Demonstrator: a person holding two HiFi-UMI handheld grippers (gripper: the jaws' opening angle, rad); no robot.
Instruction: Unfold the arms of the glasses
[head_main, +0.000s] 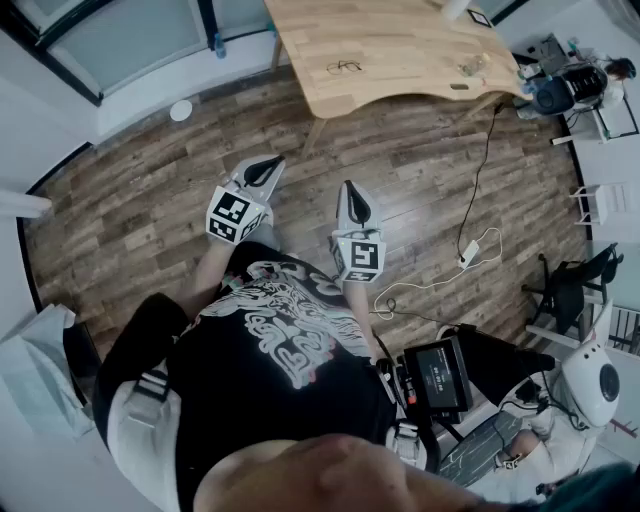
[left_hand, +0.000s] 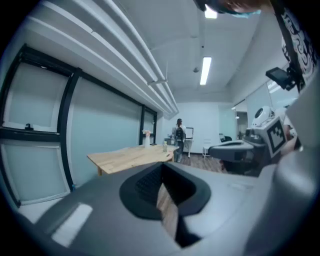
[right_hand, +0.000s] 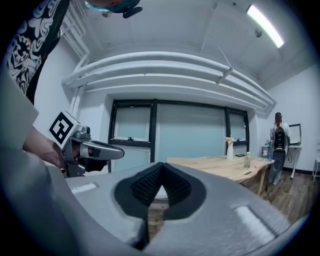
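The glasses (head_main: 345, 67) lie on the light wooden table (head_main: 400, 50), well ahead of both grippers and apart from them. From the tips, they sit forward of the gap between the two tools, nearer the line of the right gripper (head_main: 350, 190) than that of the left gripper (head_main: 270, 165). Whether the arms are folded cannot be told at this size. Neither gripper view resolves the glasses on the table top.

Left gripper (left_hand: 162, 167) – jaws closed tip to tip, with nothing held. Only a sliver of wood floor shows through the slot behind the tips. The table (left_hand: 130, 156) stands ahead of and beyond these jaws.

Right gripper (right_hand: 161, 167) – jaws likewise pressed together at the tips and empty, floor planks visible through the opening below them. The table (right_hand: 220, 165) lies ahead and to the right of this tool, carrying a white vase (right_hand: 229, 149) and a small bottle (right_hand: 247, 160) near its far end.

Both tools are held side by side over the wood floor (head_main: 150, 210), short of the table edge. Each appears in the other's view: the right gripper (left_hand: 235, 149) to the right of the left jaws, the left gripper (right_hand: 107, 150) to the left of the right jaws. A white cable (head_main: 440, 275) lies on the floor to the right of the right gripper.
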